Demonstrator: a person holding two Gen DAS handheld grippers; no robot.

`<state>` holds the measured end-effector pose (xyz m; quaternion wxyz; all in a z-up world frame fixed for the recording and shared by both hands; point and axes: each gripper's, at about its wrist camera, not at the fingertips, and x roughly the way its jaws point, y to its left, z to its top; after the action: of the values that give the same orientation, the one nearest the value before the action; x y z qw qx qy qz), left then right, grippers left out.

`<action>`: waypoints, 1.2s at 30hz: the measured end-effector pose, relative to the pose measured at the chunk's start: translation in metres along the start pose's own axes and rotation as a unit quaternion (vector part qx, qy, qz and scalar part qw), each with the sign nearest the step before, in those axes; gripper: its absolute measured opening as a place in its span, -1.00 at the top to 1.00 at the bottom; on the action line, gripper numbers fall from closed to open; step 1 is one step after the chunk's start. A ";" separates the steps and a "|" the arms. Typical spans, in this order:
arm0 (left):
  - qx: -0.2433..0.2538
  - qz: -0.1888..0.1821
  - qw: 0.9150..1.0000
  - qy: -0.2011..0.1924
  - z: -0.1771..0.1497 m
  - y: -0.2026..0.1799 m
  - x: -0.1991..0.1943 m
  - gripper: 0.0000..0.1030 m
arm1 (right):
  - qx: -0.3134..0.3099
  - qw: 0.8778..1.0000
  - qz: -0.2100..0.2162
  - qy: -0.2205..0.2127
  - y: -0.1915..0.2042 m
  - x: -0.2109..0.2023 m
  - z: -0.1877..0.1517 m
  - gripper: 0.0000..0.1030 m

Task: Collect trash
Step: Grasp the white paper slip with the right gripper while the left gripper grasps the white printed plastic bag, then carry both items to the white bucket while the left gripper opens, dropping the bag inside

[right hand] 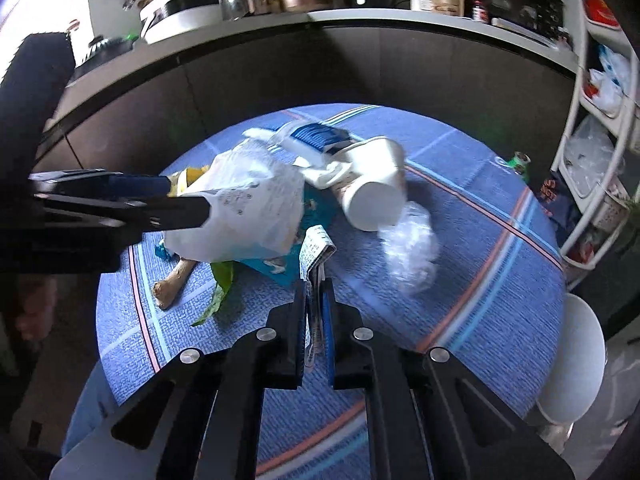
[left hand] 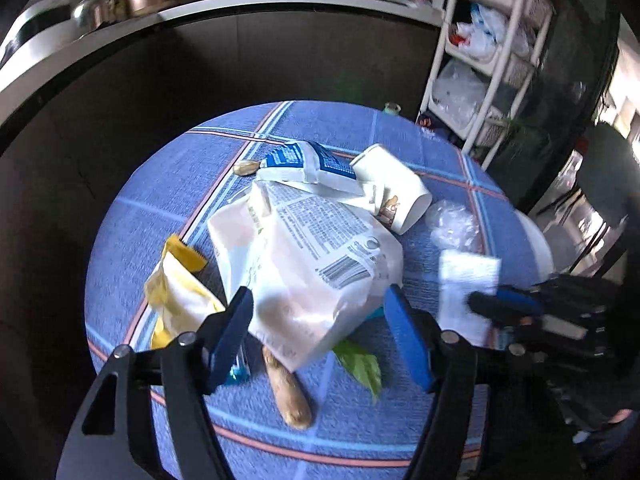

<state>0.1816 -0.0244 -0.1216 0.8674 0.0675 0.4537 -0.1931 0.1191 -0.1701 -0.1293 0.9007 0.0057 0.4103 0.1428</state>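
Biggest risk here is the big white crinkly plastic bag with printed text (left hand: pixel 308 256). The left tool (left hand: pixel 320 332) straddles its near edge, jaws partly apart and pads not pressing yet as far as I can tell. That film looks slippery, so a shallow pinch could slide off, or dragging it could roll the tipped white paper cup (left hand: pixel 394 188) lying just behind the bag off the blue plaid tabletop (left hand: pixel 132 216). The right tool (right hand: pixel 315 300) is clamped on a folded white printed paper slip (right hand: pixel 316 256) right of the bag; it's thin and could tear or slip out.
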 end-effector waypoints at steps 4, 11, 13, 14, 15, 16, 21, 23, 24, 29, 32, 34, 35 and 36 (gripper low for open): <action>0.023 -0.003 1.000 0.018 0.002 -0.007 0.010 0.55 | 0.006 1.000 -0.002 -0.005 -0.002 -0.008 -0.003 0.87; 0.007 -0.022 1.000 -0.013 0.002 -0.007 -0.027 0.85 | 0.013 1.000 0.005 -0.028 0.000 -0.032 -0.003 0.87; -0.010 -0.036 0.999 -0.029 0.002 -0.002 -0.046 0.85 | 0.020 0.999 0.010 -0.039 -0.003 -0.042 -0.003 0.87; -0.018 -0.042 0.998 -0.035 0.002 0.000 -0.055 0.85 | 0.023 0.999 0.012 -0.044 -0.003 -0.047 -0.002 0.87; -0.028 -0.049 0.997 -0.044 0.002 0.002 -0.065 0.85 | 0.026 0.998 0.012 -0.050 -0.004 -0.053 -0.002 0.87; -0.033 -0.053 0.997 -0.050 0.002 0.002 -0.073 0.85 | 0.029 0.998 0.013 -0.055 -0.005 -0.057 -0.002 0.87; -0.053 -0.095 0.991 -0.085 0.006 -0.004 -0.115 0.85 | 0.044 0.995 0.009 -0.085 -0.016 -0.086 -0.005 0.87; -0.051 -0.110 0.988 -0.091 0.008 -0.012 -0.124 0.85 | 0.052 0.994 0.000 -0.096 -0.024 -0.098 -0.007 0.87; -0.049 -0.121 0.987 -0.095 0.010 -0.016 -0.129 0.85 | 0.055 0.993 -0.004 -0.100 -0.028 -0.101 -0.009 0.87; -0.032 -0.176 0.979 -0.101 0.020 -0.053 -0.140 0.85 | 0.089 0.988 -0.040 -0.121 -0.061 -0.127 -0.023 0.87; -0.015 -0.205 0.973 -0.102 0.028 -0.079 -0.137 0.85 | 0.119 0.983 -0.065 -0.126 -0.088 -0.139 -0.036 0.87; -0.002 -0.216 0.971 -0.102 0.035 -0.096 -0.133 0.85 | 0.140 0.978 -0.081 -0.128 -0.107 -0.146 -0.047 0.87; 0.004 -0.217 0.971 -0.101 0.040 -0.105 -0.130 0.85 | 0.148 0.977 -0.087 -0.129 -0.115 -0.149 -0.052 0.87; 0.008 -0.215 0.972 -0.099 0.042 -0.110 -0.126 0.85 | 0.155 0.975 -0.092 -0.129 -0.122 -0.151 -0.056 0.87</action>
<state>0.1050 -0.1030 0.0116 0.8456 -0.0443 0.3679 -0.3843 0.0144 -0.3325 -0.0713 0.9435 0.1260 0.3063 -0.0084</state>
